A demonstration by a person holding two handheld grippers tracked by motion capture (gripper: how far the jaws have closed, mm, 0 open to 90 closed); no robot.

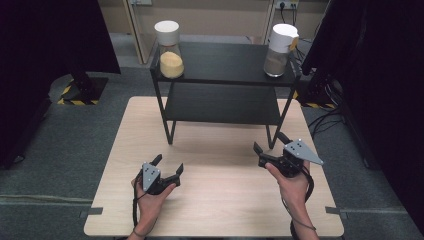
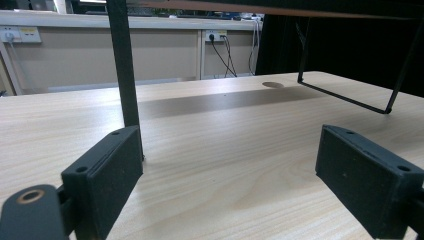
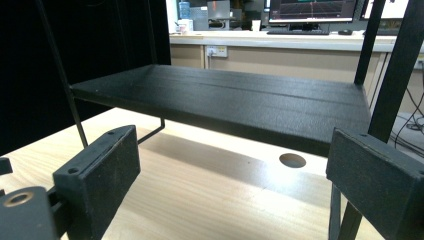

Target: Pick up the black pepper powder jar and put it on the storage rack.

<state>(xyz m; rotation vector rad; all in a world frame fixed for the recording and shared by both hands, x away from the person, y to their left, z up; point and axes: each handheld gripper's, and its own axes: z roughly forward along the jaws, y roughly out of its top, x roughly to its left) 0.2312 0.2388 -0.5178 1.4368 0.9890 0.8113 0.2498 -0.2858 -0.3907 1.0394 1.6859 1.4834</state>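
Note:
A black two-tier shelf (image 1: 220, 62) stands at the back of the wooden table (image 1: 215, 200). On its top board are two glass jars with white lids: one with yellow grains (image 1: 170, 57) at the left, one with grey-brown contents (image 1: 278, 52) at the right. My left gripper (image 1: 169, 164) rests low over the table in front of the shelf's left leg (image 2: 125, 65); its jaws are open and hold nothing (image 2: 230, 155). My right gripper (image 1: 270, 142) is open by the shelf's right front leg and faces the lower board (image 3: 225, 100), with nothing between its pads (image 3: 230, 165).
A round hole (image 3: 292, 160) is cut in the tabletop under the shelf. Dark curtains hang at both sides of the table. Cables and wall sockets (image 2: 216, 36) lie behind it. Bare wood stretches between the two hands.

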